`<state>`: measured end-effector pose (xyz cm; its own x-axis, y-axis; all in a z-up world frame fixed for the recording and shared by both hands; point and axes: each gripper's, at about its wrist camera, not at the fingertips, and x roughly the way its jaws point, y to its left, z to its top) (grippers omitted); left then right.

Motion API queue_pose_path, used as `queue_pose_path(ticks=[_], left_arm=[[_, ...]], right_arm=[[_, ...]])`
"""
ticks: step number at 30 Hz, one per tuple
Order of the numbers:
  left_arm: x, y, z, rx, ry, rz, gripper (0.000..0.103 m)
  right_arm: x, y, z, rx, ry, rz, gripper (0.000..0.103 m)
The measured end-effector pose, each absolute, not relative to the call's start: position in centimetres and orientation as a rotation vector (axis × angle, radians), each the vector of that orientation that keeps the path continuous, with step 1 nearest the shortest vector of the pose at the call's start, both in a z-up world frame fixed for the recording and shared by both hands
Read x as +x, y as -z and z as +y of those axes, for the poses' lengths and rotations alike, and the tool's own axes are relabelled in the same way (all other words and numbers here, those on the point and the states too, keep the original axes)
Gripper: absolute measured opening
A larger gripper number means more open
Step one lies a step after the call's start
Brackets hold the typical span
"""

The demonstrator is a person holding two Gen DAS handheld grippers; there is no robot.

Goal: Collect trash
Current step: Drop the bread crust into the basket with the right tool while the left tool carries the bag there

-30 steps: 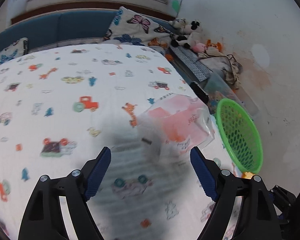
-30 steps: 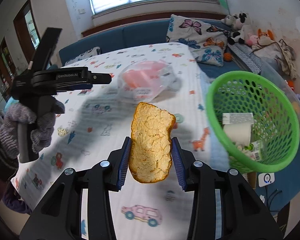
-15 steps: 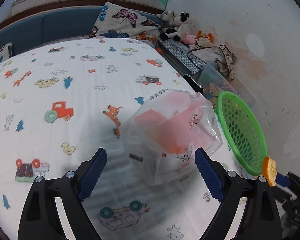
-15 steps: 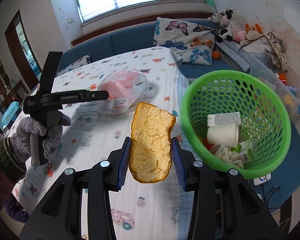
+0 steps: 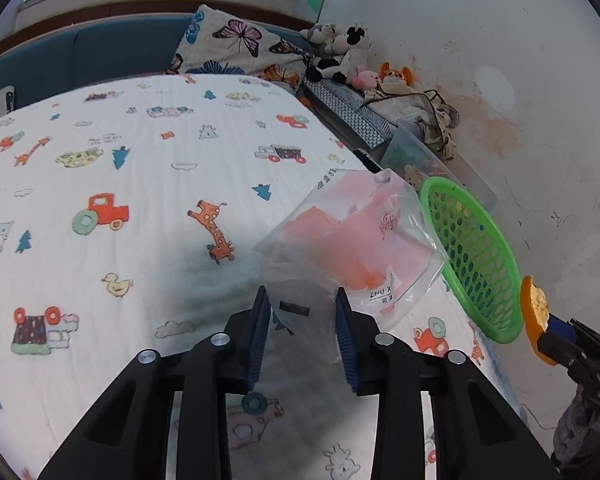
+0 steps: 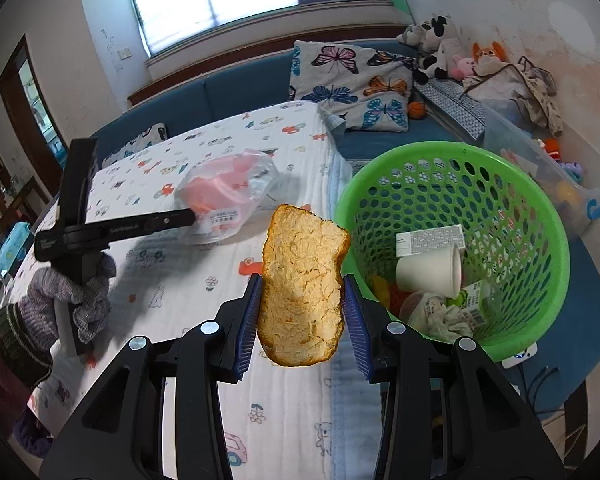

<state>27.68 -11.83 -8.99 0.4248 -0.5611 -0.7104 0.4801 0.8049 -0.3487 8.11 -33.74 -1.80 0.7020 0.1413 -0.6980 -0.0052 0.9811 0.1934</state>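
Our left tongs (image 5: pixel 302 312) are closing on the clear plastic bag (image 5: pixel 352 240) lying on the worktop (image 5: pixel 140 184); our right tongs (image 6: pixel 303 304) grip a bread slice (image 6: pixel 302 284) beside the green basket (image 6: pixel 540 216), half filled with trash.

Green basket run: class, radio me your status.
Left hand-held gripper closing on plastic bag. Right hand-held gripper holds bread slice beside green basket. Nothing blocking.

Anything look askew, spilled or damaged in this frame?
Nothing spilled or broken. The bread slice in the right gripper has a ragged top edge. The left gripper is closing on the plastic bag, and the green basket stands upright.
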Motion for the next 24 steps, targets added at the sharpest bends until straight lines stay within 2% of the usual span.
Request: queue_pose_path(ticks=[11, 24], left_arm=[[24.4, 4.3, -10.9, -0.09, 0.639, 0.827, 0.029], [22.4, 0.6, -15.3, -0.009, 0.689, 0.779, 0.029]], right_arm=[[8.2, 1.3, -37.8, 0.237, -0.011, 0.787, 0.041], [9.7, 2.9, -44.9, 0.279, 0.141, 0.822, 0.045]])
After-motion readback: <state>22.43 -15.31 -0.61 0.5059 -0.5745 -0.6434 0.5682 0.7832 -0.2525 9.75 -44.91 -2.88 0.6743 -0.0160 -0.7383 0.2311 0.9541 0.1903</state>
